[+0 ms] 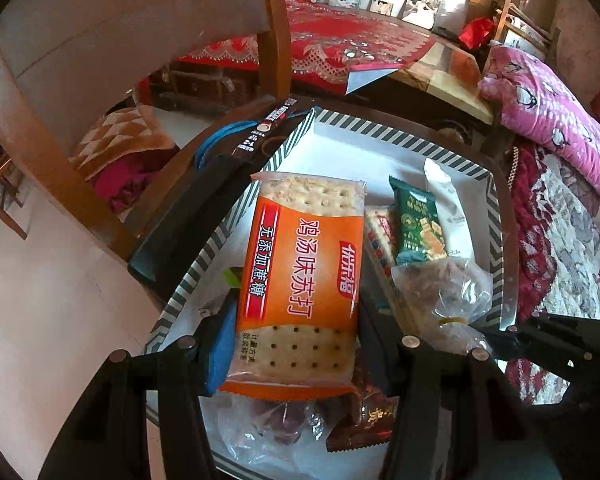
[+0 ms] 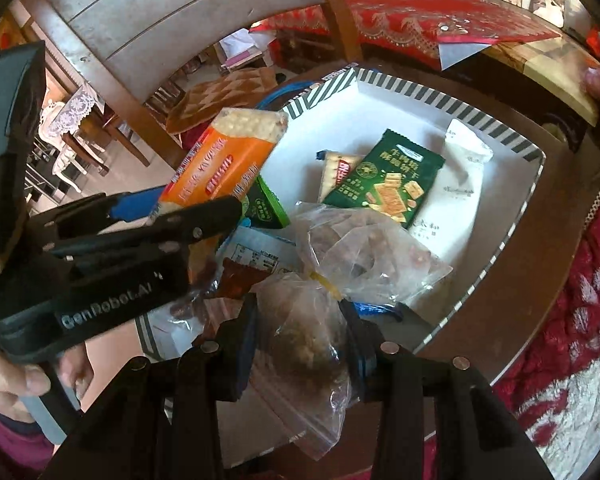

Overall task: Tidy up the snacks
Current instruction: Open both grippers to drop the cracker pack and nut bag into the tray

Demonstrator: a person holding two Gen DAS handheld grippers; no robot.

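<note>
Left gripper (image 1: 296,344) clamping orange cracker pack (image 1: 300,276), right gripper (image 2: 300,356) clamping clear snack bag (image 2: 304,344), both above striped-rim tray (image 2: 496,128)

Black left gripper (image 2: 204,216) — blue-padded jaws, white "GenRobot.AI" lettering (silver rivets) — and a magenta sleeve (image 2: 4,444).

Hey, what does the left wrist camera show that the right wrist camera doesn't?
Only the left wrist view shows the cracker pack's orange front face-on, and a pink quilt at right.

Only the right wrist view shows a hand holding the left tool from outside, and the right tool shut on a clear bag.

Both show the striped-rim tray, the green snack packet and a white pouch.
</note>
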